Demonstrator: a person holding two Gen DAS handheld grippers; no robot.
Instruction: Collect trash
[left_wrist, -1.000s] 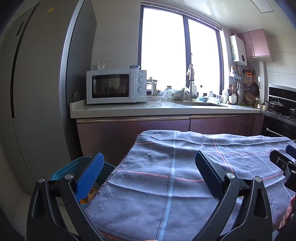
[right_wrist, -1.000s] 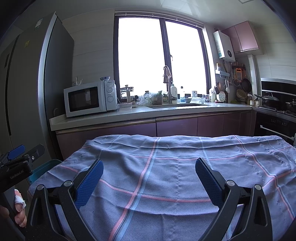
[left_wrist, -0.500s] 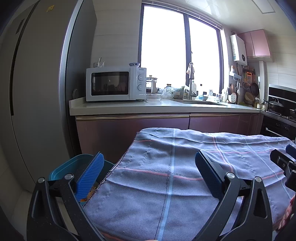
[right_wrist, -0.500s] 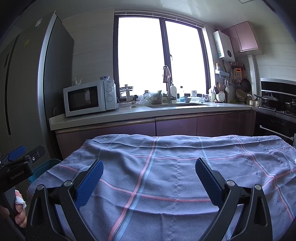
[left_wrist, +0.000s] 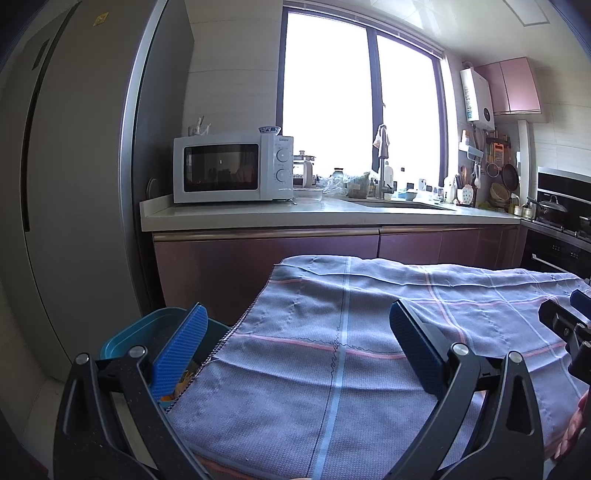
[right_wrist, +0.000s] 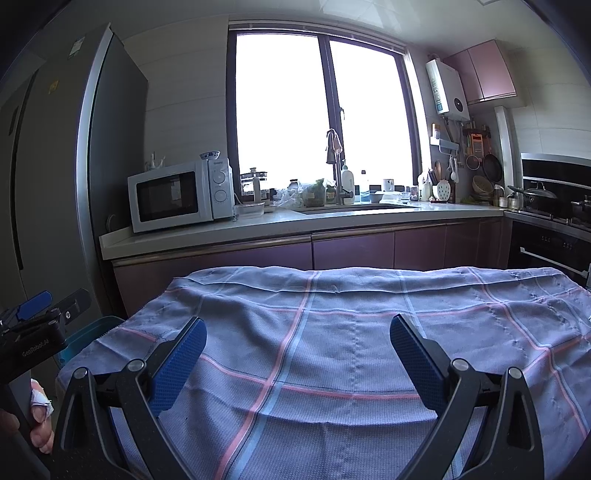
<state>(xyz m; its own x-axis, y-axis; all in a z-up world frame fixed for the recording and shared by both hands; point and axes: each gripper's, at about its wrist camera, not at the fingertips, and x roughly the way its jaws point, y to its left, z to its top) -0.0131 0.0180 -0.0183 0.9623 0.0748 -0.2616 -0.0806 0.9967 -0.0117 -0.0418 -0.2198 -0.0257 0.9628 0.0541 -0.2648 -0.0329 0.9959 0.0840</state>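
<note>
A teal trash bin (left_wrist: 129, 332) stands on the floor at the table's left edge, with orange scraps (left_wrist: 181, 380) inside; it also shows in the right wrist view (right_wrist: 88, 332). My left gripper (left_wrist: 295, 347) is open and empty above the table's left edge, its left finger over the bin. My right gripper (right_wrist: 297, 354) is open and empty above the checked blue tablecloth (right_wrist: 351, 321). No loose trash shows on the cloth. The left gripper also shows at the left of the right wrist view (right_wrist: 40, 314).
A tall grey fridge (left_wrist: 74, 184) stands at the left. A counter (left_wrist: 295, 214) with a white microwave (left_wrist: 232, 168), sink and jars runs along the back under the window. An oven and stove (right_wrist: 554, 229) are at the right.
The left wrist view has tilted up slightly, so the bin and cloth sit a little lower. Both grippers stay open and empty.
</note>
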